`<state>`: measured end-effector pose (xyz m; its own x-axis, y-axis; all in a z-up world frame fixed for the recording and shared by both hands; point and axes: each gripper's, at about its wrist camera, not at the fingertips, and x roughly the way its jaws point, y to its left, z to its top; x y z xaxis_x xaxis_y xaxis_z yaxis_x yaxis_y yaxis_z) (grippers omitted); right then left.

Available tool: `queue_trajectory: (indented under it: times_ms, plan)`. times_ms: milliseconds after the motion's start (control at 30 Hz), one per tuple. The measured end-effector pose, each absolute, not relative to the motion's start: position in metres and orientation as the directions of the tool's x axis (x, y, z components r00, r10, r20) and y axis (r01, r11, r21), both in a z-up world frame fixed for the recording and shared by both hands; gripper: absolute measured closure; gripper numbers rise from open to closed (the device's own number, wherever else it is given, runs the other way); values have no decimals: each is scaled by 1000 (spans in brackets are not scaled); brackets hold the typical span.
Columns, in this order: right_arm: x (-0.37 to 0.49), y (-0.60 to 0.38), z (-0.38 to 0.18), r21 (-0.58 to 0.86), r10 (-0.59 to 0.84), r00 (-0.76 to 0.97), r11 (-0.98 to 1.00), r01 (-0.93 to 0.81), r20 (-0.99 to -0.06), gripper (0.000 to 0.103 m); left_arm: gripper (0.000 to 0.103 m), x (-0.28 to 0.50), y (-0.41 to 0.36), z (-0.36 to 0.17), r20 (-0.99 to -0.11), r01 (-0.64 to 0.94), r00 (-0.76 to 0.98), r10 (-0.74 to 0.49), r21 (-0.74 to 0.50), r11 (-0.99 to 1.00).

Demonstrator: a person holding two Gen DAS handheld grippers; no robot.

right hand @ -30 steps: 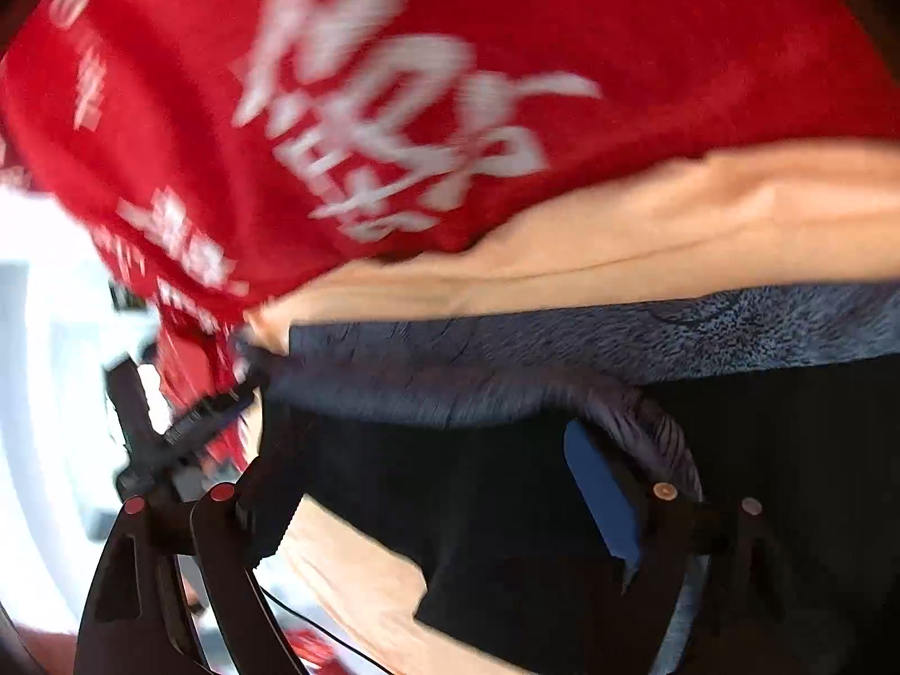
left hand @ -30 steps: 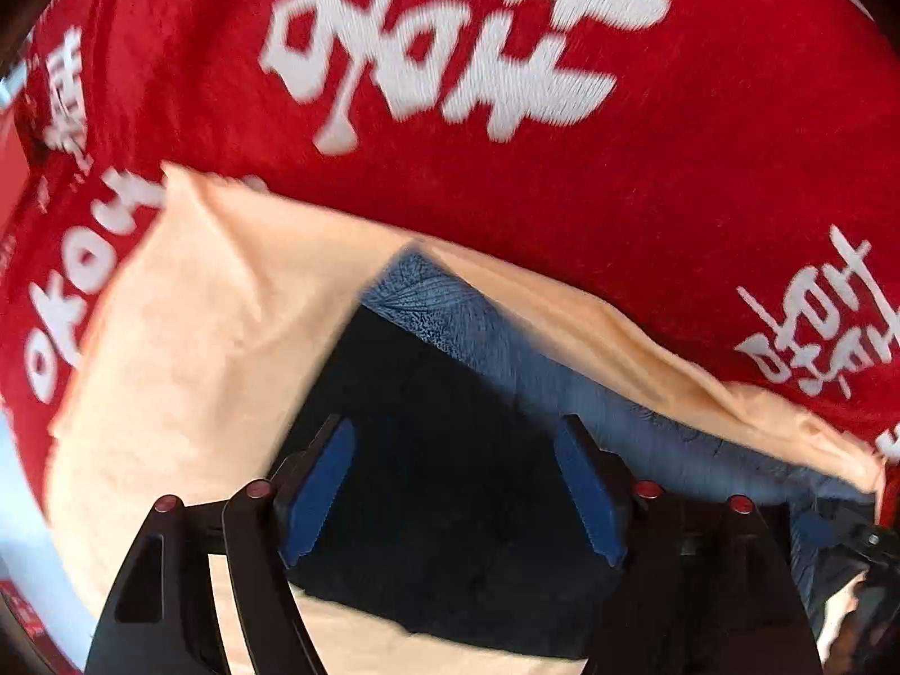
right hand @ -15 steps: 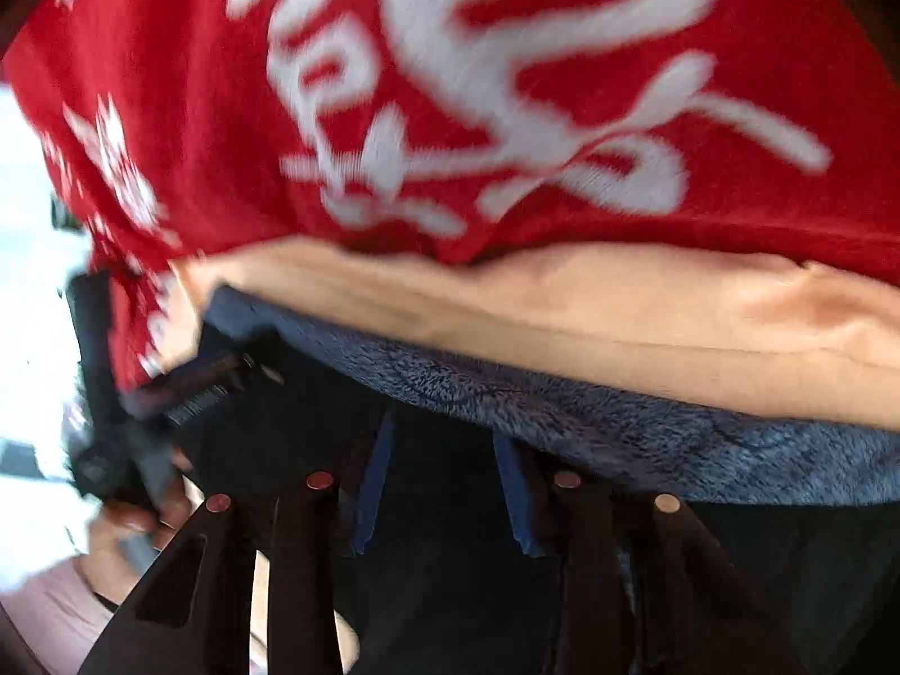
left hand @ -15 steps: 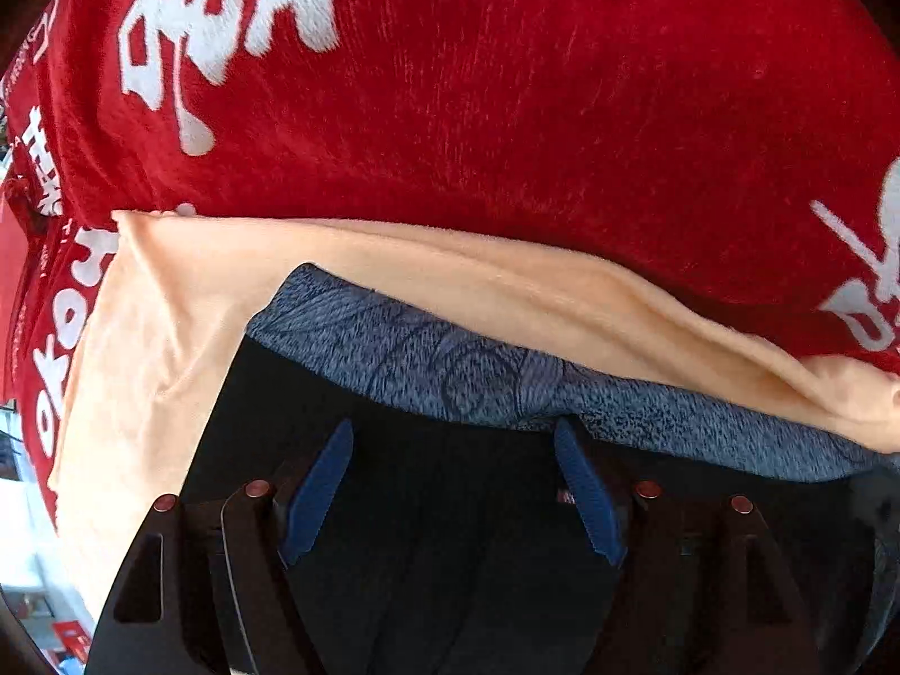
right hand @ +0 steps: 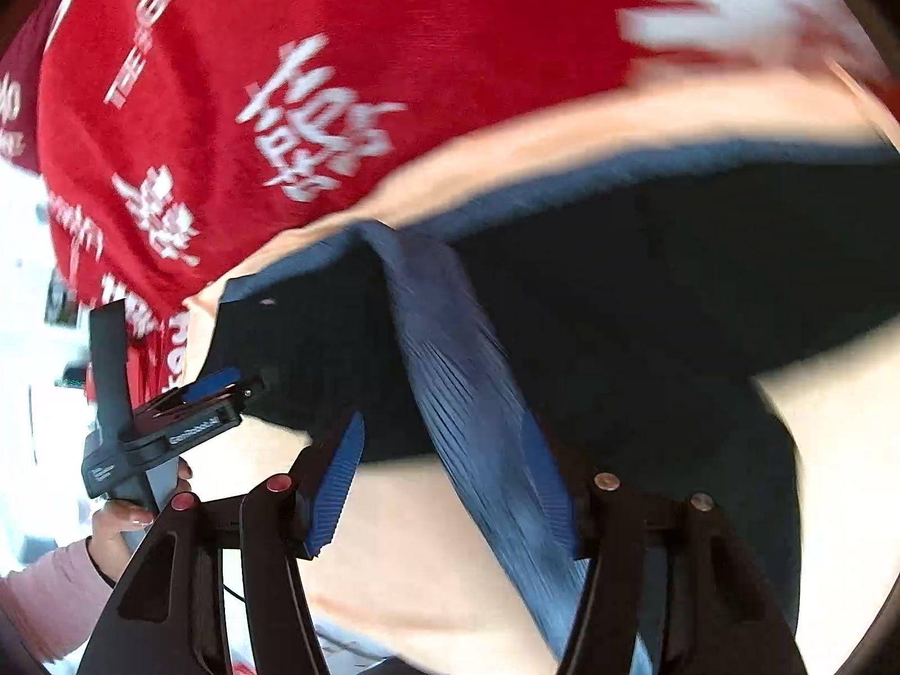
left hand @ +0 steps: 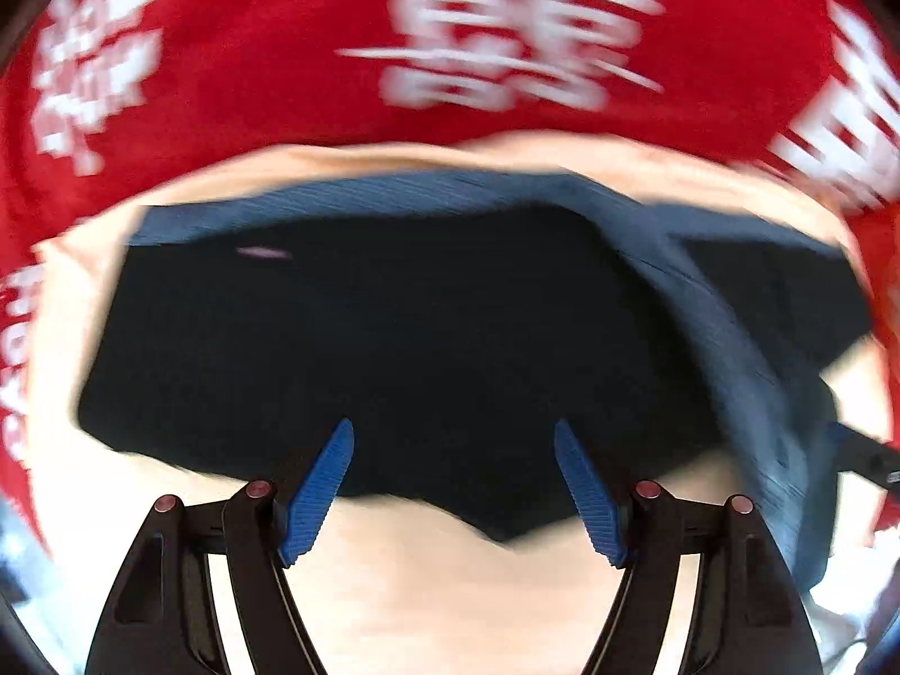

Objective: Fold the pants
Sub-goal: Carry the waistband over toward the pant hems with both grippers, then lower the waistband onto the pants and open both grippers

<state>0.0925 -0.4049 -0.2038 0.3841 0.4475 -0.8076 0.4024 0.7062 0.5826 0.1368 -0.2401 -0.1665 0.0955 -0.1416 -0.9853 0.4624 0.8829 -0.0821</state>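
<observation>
Dark pants (left hand: 394, 337) with a blue patterned band lie on a peach cloth (left hand: 422, 590). My left gripper (left hand: 453, 441) points down over their near edge, open, with nothing pinched between its blue pads. In the right wrist view the pants (right hand: 675, 281) fill the right side. A raised strip of the blue band (right hand: 461, 382) runs between the fingers of my right gripper (right hand: 441, 427). Its jaws are opening and the pads do not press on the strip. The left gripper (right hand: 225, 385) shows at the pants' left edge. Both views are blurred.
A red cloth with white characters (left hand: 281, 84) lies under the peach cloth and covers the far side (right hand: 394, 28). A hand (right hand: 121, 517) in a pink sleeve (right hand: 45, 590) holds the left gripper at the lower left. Bright white ground shows past the cloth's left edge.
The left gripper slid across the pants, so their near edge and the peach cloth now show under its fingers. The right jaws narrowed, then widened again, and a blue strip now stands between them.
</observation>
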Motion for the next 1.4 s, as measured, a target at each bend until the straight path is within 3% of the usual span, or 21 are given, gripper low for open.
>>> queue_trajectory:
  times_ms: [167,333,533,800,833,867,933,1000,1033,1400]
  plan:
    - [-6,-413,-207,552,396,384,622,556,-834,40,28,74,-299,-165,-968,586,-10,-251,-209,783]
    - [-109,-402,-223,501,328,379,520,692,-865,40,28,29,-341,-186,-938,612,-120,-325,-328,720]
    - [-175,-384,-263,514,331,405,387,766,-852,40,28,2,-370,-208,-937,641,-147,-318,-335,691]
    - [-167,-378,-297,616,390,494,316,721,-777,44,28,-17,-375,-218,-944,697,-107,-312,-295,654]
    - [-166,-380,-299,627,396,504,305,716,-768,51,28,-18,-376,-217,-945,696,-101,-312,-291,656]
    - [-168,-382,-300,651,412,524,284,704,-746,69,28,-18,-375,-216,-944,690,-98,-316,-293,662]
    - [-172,-388,-301,707,461,565,230,669,-684,96,45,-18,-374,-215,-936,670,-117,-331,-321,670]
    - [-169,-393,-294,735,490,578,223,640,-652,97,77,-18,-377,-214,-935,652,-142,-324,-334,680]
    - [-165,-398,-285,746,498,581,243,620,-644,97,81,-17,-378,-213,-933,639,-156,-325,-346,687]
    - [-68,-544,-176,802,471,654,425,420,-592,100,81,38,-437,-134,-881,553,-51,-470,-416,722]
